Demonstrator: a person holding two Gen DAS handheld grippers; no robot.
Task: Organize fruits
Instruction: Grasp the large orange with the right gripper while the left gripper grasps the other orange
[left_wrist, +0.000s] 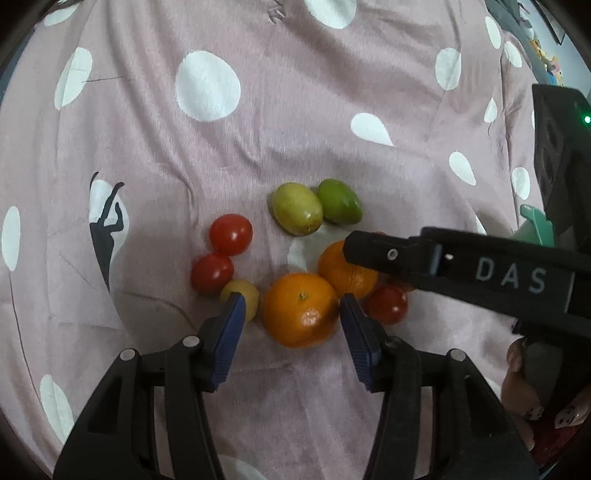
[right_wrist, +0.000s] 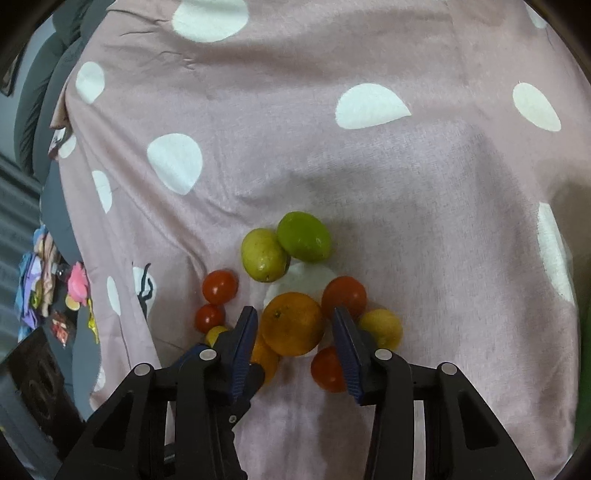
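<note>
Left hand-held gripper spread wide, fingers either side of the near orange, not clamped. Right hand-held gripper also wide, straddling the far orange. Fruits clustered on a pink polka-dot sheet: two red tomatoes at left, yellow-green lemon touching a green lime beyond the oranges.

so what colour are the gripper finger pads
Dark blue pads, clearest in the left wrist view.

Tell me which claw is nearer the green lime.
Right. The right claw straddles an orange just short of the green lime; the left claw straddles the nearer orange, farther back.
</note>
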